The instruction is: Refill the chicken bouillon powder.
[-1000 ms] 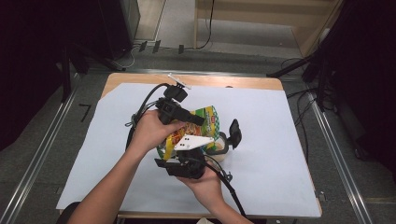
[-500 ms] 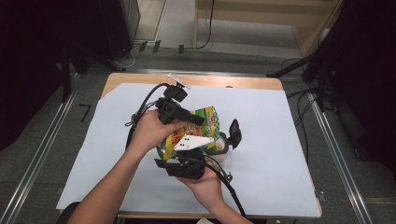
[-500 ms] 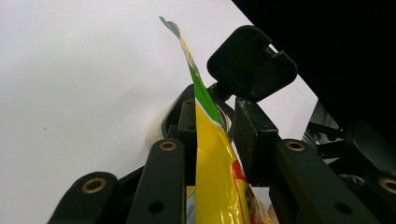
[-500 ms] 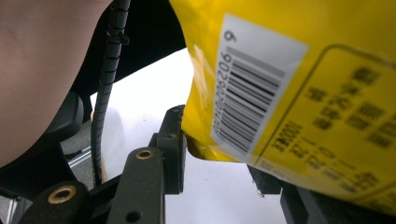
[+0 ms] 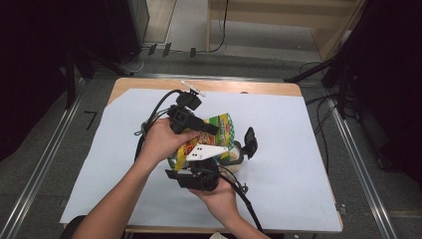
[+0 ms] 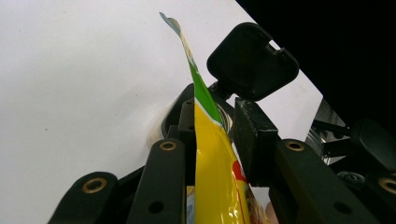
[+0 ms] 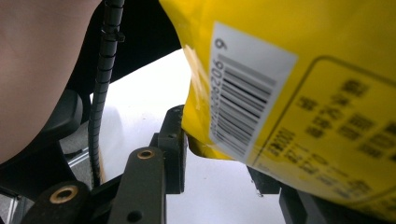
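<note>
Yellow bag (image 5: 219,132) held in both grippers at frame centre, over a jar (image 5: 234,158) with its black flip lid (image 5: 250,142) open.

Left gripper (image 6: 212,133) has its jaws clamped on the bag's upper edge; right gripper (image 7: 224,163) has its jaws closed on the lower corner near the barcode (image 7: 243,93). The step looks like positioning the bag to pour into the jar on the white sheet (image 5: 298,149). Next move probably calls for tipping the bag's mouth over the jar opening, keeping both grips firm.
</note>
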The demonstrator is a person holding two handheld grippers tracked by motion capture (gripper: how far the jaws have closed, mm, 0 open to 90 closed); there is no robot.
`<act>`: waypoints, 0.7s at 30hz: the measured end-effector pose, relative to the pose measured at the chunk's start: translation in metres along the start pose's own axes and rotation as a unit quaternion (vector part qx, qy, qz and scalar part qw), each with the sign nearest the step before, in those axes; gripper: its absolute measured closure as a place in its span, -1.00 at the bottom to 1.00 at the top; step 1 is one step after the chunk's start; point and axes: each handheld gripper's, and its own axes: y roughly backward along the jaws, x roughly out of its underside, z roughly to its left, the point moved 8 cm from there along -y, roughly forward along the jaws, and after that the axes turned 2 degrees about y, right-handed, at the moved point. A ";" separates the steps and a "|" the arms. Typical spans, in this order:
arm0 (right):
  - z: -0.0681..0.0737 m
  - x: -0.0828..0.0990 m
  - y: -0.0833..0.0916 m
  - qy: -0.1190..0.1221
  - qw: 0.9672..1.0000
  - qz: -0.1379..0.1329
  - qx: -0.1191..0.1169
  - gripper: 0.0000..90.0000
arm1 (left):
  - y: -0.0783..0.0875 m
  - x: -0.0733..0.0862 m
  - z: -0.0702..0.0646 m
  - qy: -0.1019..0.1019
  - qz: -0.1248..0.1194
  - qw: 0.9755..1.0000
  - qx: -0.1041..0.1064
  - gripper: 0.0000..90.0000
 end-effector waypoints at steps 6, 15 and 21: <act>0.001 -0.001 0.000 -0.002 1.000 0.000 -0.001 0.42 | 0.000 0.000 0.001 0.003 0.001 1.000 0.001 0.63; 0.001 -0.001 0.001 -0.004 1.000 0.005 -0.001 0.41 | 0.000 0.000 0.002 0.005 0.000 1.000 0.000 0.63; 0.001 0.000 0.001 -0.005 1.000 0.004 0.000 0.42 | -0.001 0.000 0.001 0.002 0.001 1.000 -0.005 0.63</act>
